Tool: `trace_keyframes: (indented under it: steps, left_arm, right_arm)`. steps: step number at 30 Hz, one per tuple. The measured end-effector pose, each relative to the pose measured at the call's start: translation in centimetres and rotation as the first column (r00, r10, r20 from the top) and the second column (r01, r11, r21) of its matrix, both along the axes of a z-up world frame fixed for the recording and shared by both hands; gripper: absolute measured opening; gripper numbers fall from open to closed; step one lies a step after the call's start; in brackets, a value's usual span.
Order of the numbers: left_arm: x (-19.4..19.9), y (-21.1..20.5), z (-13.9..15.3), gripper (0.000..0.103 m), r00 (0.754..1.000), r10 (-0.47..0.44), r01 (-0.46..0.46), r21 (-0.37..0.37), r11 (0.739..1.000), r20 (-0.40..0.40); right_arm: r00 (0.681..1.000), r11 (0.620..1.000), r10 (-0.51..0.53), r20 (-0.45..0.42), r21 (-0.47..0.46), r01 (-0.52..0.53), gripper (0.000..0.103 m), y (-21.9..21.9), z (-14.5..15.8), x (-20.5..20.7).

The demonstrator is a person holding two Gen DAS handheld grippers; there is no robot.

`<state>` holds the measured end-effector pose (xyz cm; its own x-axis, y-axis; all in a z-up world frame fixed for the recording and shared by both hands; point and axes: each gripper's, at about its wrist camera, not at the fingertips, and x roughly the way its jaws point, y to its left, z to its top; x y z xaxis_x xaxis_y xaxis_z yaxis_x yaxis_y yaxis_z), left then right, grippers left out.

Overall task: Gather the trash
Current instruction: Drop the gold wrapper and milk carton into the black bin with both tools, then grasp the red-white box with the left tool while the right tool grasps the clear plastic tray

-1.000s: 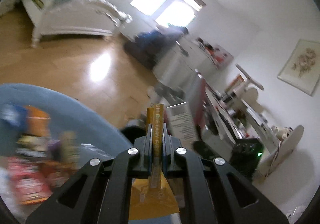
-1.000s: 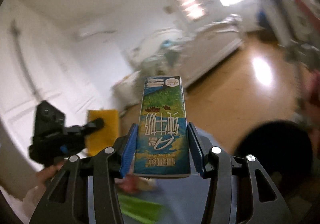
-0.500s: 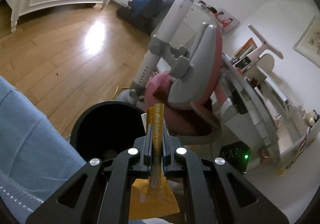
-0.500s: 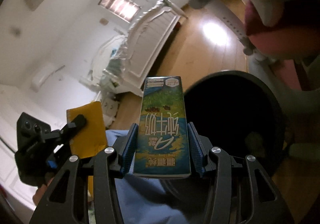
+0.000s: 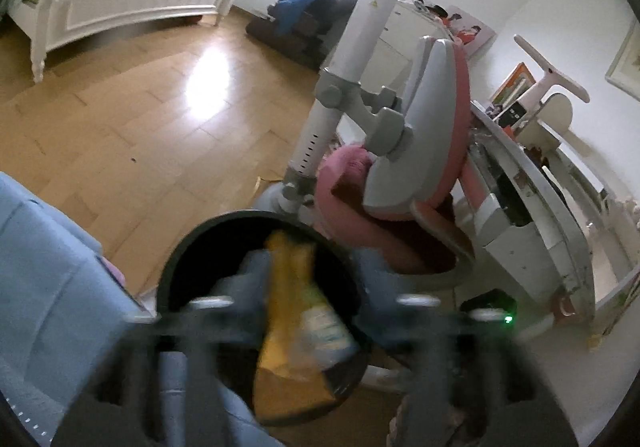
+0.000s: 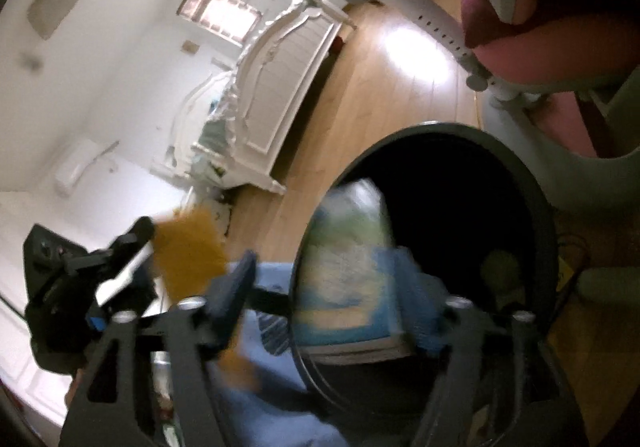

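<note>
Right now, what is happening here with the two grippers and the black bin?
A person holds a gripper in each hand over a black trash bin standing on the wooden floor. The left gripper has just been opening its jaws, and a yellow packet hangs blurred between them above the bin. The right gripper has also just been opening, and its milk carton sits loose between the jaws at the bin's mouth.

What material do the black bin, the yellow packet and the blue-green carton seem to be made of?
Black bin: likely plastic, a smooth matte rim with a dull sheen.
Yellow packet: thin, flat and glossy, perhaps plastic film; blur leaves it open.
Blue-green carton: looks like printed coated paperboard, with flat faces and straight edges.
</note>
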<state>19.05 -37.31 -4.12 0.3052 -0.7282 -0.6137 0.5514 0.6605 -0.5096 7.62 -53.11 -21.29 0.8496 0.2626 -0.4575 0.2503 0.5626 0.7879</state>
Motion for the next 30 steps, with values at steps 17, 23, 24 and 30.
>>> trace_keyframes:
  steps: [17, 23, 24, 30]
  left_arm:
    - [-6.3, 17.3, 5.5, 0.084, 0.975, 0.19, -0.202, 0.093, 0.975, 0.119]
    - [-7.1, 27.0, 4.3, 0.084, 0.925, 0.362, -0.379, 0.192, 0.905, 0.12]
    - [-7.2, 28.0, 3.9, 0.084, 0.92, 0.377, -0.392, 0.197, 0.899, 0.11]
    - [-8.2, 30.3, 1.4, 0.084, 0.906, 0.413, -0.423, 0.234, 0.875, 0.092]
  right_arm:
    - [0.915, 0.857, 0.402, 0.021, -0.362, -0.368, 0.079, 16.7, 11.0, 3.0]
    - [0.848, 0.689, 0.517, -0.12, -0.529, -0.495, 0.079, 24.1, 11.8, 5.5]
    - [0.837, 0.668, 0.529, -0.143, -0.538, -0.514, 0.079, 24.8, 11.5, 5.9]
    - [0.763, 0.529, 0.586, -0.272, -0.585, -0.615, 0.079, 29.2, 9.8, 7.9]
